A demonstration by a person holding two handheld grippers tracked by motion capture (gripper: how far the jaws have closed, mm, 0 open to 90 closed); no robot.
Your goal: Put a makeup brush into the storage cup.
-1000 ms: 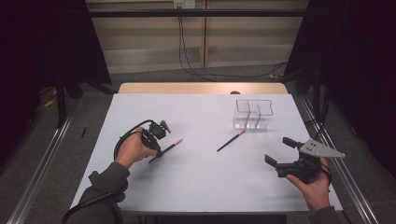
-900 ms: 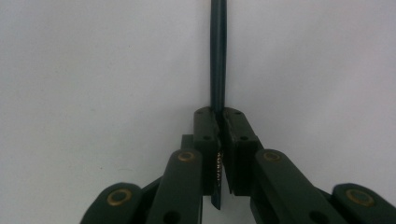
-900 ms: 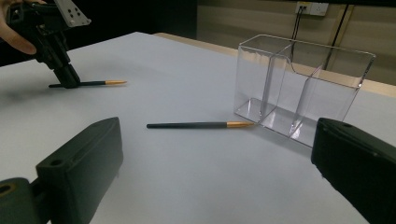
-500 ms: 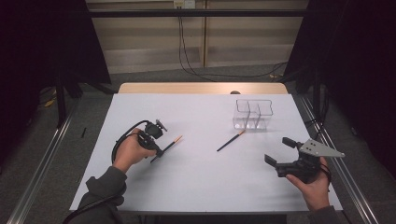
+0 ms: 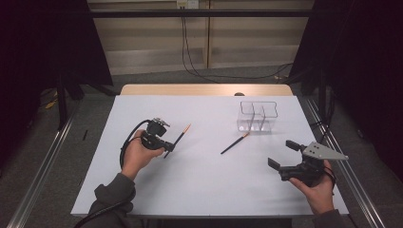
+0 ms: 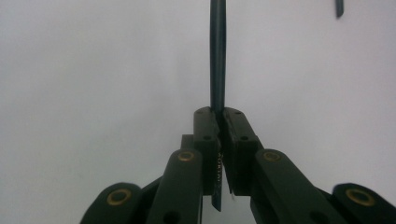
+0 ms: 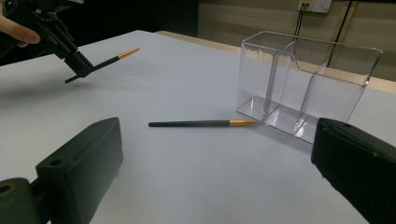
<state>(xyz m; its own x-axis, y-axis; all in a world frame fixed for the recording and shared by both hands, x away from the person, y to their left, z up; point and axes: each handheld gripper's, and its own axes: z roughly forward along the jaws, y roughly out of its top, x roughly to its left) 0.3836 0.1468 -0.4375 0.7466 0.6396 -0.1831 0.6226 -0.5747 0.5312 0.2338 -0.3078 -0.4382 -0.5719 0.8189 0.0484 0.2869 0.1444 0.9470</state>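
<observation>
Precariously, the left gripper [image 5: 167, 146] clamps a dark pencil [image 5: 180, 135] near its blunt end above the desk [image 5: 209, 190]; the long overhang could pivot or slip en route to the clear organizer [image 5: 257, 116], while the right gripper [image 5: 281, 154] waits wide open.

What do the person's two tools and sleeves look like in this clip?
Both tools are black with two blocky jaws on linked arms with brass-coloured pivots. The left tool trails a looping black cable; the right tool carries a grey three-cornered plate. The left sleeve is dark grey.
</observation>
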